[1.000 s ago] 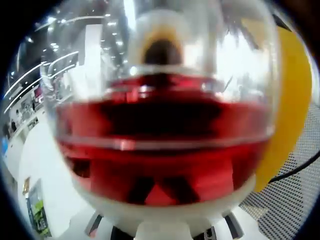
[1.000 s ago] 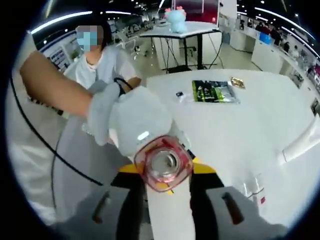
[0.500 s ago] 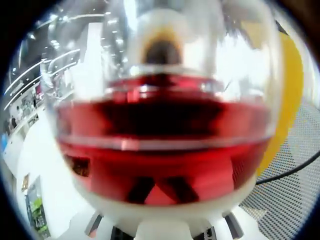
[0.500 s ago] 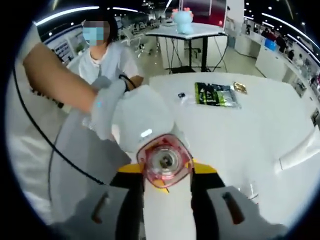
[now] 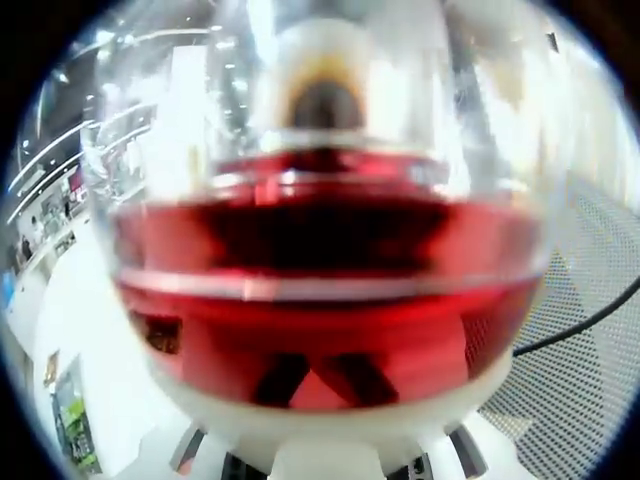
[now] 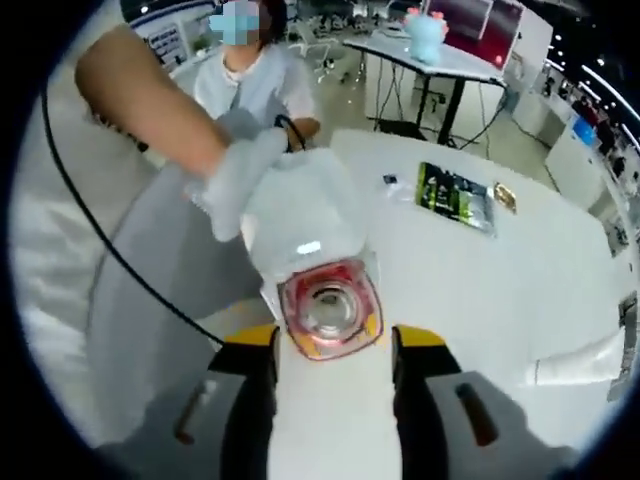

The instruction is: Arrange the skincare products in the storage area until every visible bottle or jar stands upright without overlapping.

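Both grippers grip one red bottle (image 5: 320, 290): left gripper (image 6: 300, 215) jaws clamp its base, right gripper (image 6: 330, 400) jaws its white body.

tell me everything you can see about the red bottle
The clear red square-sided bottle lies end-on between the two views. In the right gripper view, its squarish glossy base faces the camera, wedged between the right hand-held gripper's yellow-tipped jaws. The left hand-held gripper, in a gloved hand, holds its far end. In the left gripper view it looms close, red with a white part.
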Available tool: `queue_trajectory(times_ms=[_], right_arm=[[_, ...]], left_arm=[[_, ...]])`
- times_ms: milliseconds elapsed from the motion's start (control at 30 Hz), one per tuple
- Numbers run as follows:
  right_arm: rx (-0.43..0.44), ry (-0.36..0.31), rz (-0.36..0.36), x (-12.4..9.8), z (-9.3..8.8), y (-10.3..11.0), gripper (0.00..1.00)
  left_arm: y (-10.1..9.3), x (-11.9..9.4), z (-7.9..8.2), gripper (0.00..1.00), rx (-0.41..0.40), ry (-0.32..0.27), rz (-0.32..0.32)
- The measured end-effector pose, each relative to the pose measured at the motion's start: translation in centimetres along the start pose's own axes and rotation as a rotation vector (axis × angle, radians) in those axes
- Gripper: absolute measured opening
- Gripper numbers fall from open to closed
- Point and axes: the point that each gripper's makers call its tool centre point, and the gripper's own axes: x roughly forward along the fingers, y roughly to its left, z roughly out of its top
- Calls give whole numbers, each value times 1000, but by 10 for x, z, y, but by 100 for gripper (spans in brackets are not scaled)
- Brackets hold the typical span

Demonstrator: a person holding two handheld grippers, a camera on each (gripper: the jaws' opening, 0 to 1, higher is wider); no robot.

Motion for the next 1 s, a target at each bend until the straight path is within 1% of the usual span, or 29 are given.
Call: queue_trajectory(times_ms=[33, 67, 100, 133, 200, 233, 300, 333, 400, 433, 467, 500, 533, 567, 600, 700, 733, 767, 800, 867, 933, 967, 1000], right_arm=[[-44, 16, 8, -3, 0, -2, 45], [-53, 18, 9, -3, 1, -3, 45], [-76, 17, 22, -5, 6, -5, 44], [-80, 20, 24, -6, 7, -6, 43], [-109, 15, 42, -7, 16, -8, 41], [-153, 2, 59, -6, 24, -7, 39], [-200, 5, 99, -3, 31, -1, 36], [-202, 7, 103, -2, 31, -1, 36], [-229, 40, 116, 5, 30, -1, 36], [-267, 72, 117, 9, 26, -3, 35], [-287, 80, 123, 12, 25, -2, 34], [-293, 95, 134, 16, 22, 1, 33], [-286, 98, 137, 18, 22, 1, 35], [-265, 94, 125, 19, 22, 0, 35], [-253, 92, 130, 17, 23, 0, 35], [-240, 101, 115, 16, 20, -3, 34], [-245, 106, 106, 15, 19, -4, 34], [-244, 107, 94, 14, 18, -6, 33], [-249, 109, 76, 12, 18, -9, 32], [-213, 106, 80, 15, 15, -11, 32], [-202, 103, 79, 14, 16, -11, 32], [-202, 97, 76, 15, 18, -11, 32], [-204, 99, 73, 15, 18, -11, 32]], left_arm=[[0, 0, 0, 39, -4, -2, 1], [0, 0, 0, 39, -5, -3, 0], [0, 0, 0, 39, -6, -4, -1], [1, -1, 0, 39, -14, -9, -3], [2, -1, 0, 39, -29, -15, -1], [1, -1, 0, 39, -20, -14, -2], [1, -1, 0, 39, -17, -14, -1], [0, -1, 0, 39, -17, -14, -1], [1, -1, 0, 39, -25, -19, -1], [1, -1, 0, 39, -25, -20, -2], [1, -1, -1, 39, -33, -13, 2], [1, -1, -2, 39, -36, -12, 1], [0, -1, -2, 39, -37, -11, -1], [0, -2, -3, 39, -37, -9, -1], [0, -2, -3, 39, -39, -8, -1], [2, -1, -7, 39, -52, 9, 8], [4, -1, -13, 40, -73, 42, 30], [5, -2, -23, 40, -115, 96, 42], [4, -6, -28, 40, -140, 116, 47], [14, -5, -26, 41, -190, 98, 69], [12, -11, -28, 39, -204, 113, 70], [15, -15, -29, 39, -209, 113, 80], [14, -20, -28, 38, -216, 118, 87]])
